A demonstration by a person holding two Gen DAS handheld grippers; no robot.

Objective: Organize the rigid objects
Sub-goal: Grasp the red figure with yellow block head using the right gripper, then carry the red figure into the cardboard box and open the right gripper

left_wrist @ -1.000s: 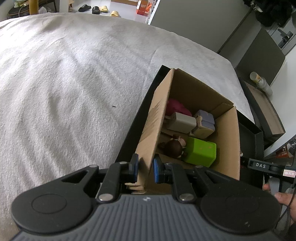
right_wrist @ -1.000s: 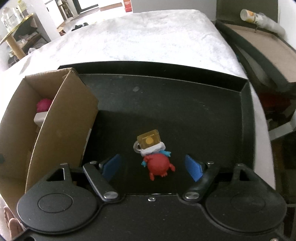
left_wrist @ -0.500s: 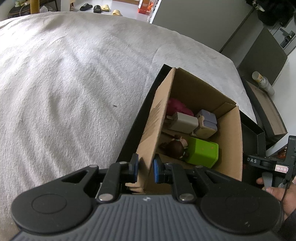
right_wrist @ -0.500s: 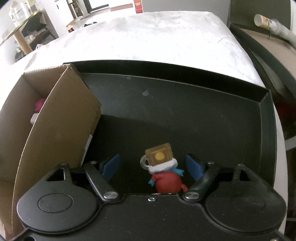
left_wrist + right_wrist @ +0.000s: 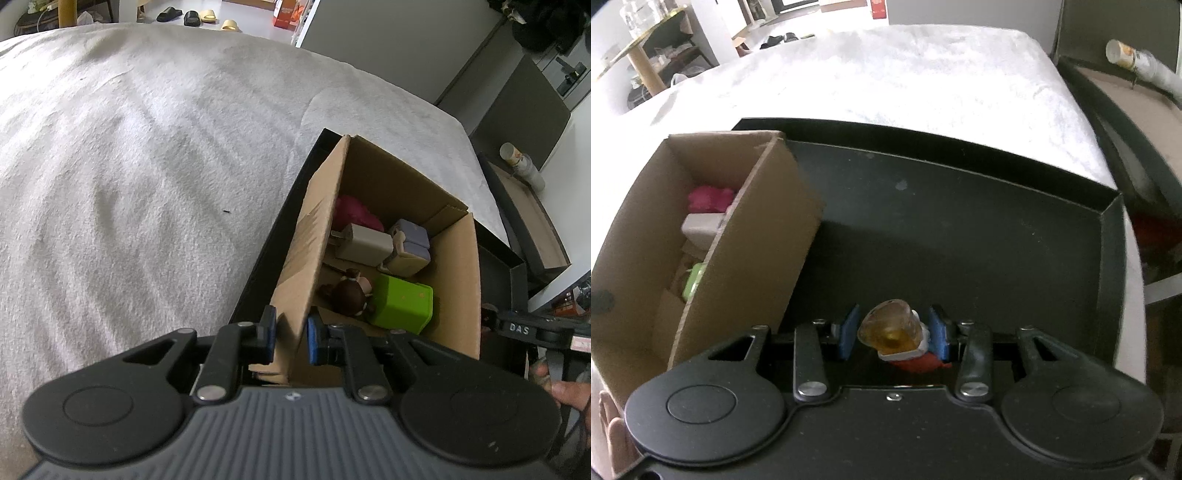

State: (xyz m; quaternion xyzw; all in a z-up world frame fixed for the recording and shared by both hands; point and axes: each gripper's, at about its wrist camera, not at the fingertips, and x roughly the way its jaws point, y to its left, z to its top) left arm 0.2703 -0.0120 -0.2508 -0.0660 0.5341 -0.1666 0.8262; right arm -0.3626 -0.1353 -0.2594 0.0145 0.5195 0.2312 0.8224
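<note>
My left gripper (image 5: 290, 338) is shut on the near left wall of a cardboard box (image 5: 303, 258). The box holds a green block (image 5: 404, 301), a brown-haired figure (image 5: 349, 293), a beige charger (image 5: 364, 242), a lilac block (image 5: 412, 242) and a pink item (image 5: 354, 214). My right gripper (image 5: 894, 334) has closed around a small red toy figure with an amber cube head (image 5: 892, 328) over the black tray (image 5: 960, 229). The box (image 5: 746, 236) stands in the tray's left part.
The tray lies on a white bed cover (image 5: 129, 166). A second dark tray with a brown floor (image 5: 1126, 92) and a paper cup (image 5: 1121, 53) is off to the right. A hand holds the right gripper (image 5: 569, 387).
The right gripper moved forward over the toy and its fingers closed from wide open to grip it. The left gripper kept its hold on the box wall.
</note>
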